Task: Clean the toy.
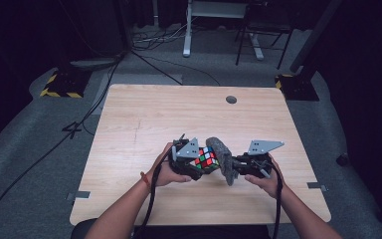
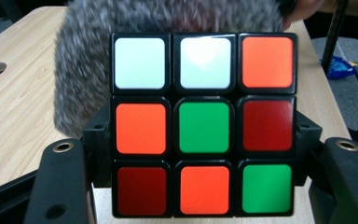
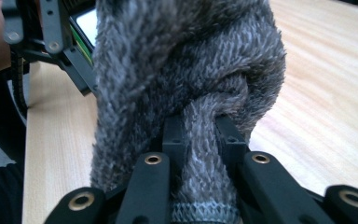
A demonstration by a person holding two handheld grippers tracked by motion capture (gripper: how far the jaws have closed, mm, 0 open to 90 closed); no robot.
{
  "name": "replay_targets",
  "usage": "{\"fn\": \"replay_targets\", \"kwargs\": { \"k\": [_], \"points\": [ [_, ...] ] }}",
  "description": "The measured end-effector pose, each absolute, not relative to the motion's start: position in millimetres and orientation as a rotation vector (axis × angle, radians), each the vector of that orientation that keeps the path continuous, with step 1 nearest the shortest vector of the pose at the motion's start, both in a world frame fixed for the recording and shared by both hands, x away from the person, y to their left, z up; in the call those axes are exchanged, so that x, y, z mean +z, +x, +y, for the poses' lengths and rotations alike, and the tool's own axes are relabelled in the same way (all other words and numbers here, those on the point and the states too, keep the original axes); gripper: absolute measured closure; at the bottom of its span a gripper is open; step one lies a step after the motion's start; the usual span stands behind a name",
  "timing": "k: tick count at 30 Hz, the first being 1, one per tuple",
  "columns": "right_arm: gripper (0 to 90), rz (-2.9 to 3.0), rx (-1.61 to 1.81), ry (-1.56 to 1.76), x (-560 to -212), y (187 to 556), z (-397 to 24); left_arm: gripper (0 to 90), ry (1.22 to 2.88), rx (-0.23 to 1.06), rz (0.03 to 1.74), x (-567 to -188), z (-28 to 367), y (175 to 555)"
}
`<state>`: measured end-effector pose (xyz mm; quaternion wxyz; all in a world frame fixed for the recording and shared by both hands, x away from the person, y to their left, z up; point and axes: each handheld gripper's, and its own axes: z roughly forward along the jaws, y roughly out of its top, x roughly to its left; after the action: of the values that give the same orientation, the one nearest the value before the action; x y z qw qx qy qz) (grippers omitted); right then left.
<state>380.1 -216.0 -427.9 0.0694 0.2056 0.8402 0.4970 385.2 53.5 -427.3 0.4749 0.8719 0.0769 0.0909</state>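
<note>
While the left gripper [image 1: 197, 167] clamps the puzzle cube [image 1: 207, 157] above the table's [image 1: 129, 124] near edge, the right gripper [image 1: 238, 164] pinches a grey fuzzy cloth [image 1: 223, 157] against it; wiping looks underway, unfinished.

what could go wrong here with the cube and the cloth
1. The left gripper clamps the cube by its side edges alone, above the table; a hard rub could twist a layer or knock it loose.
2. The right gripper pinches one narrow fold of the cloth, which might slip out.
</note>
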Motion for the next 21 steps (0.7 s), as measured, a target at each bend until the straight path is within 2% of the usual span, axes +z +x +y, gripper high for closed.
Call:
{"fn": "replay_targets", "kwargs": {
  "k": [2, 5, 10, 21],
  "points": [
    [78.2, 2.491, 1.341, 0.542, -421.6, 371.2, -210.4, 33.3, 2.171, 0.249, 0.181, -428.7, 49.5, 383.7],
    [78.3, 2.478, 1.299, 0.526, -421.0, 367.1, -206.8, 33.2, 2.177, 0.248, 0.182, -429.3, 49.7, 383.9],
    [78.3, 2.498, 1.472, 0.595, -423.0, 376.2, -215.1, 33.0, 2.185, 0.250, 0.189, -429.9, 48.5, 384.3],
    [77.9, 2.431, 1.403, 0.504, -407.5, 365.2, -209.3, 33.0, 2.259, 0.268, 0.171, -438.0, 37.0, 383.4]
  ]
}}
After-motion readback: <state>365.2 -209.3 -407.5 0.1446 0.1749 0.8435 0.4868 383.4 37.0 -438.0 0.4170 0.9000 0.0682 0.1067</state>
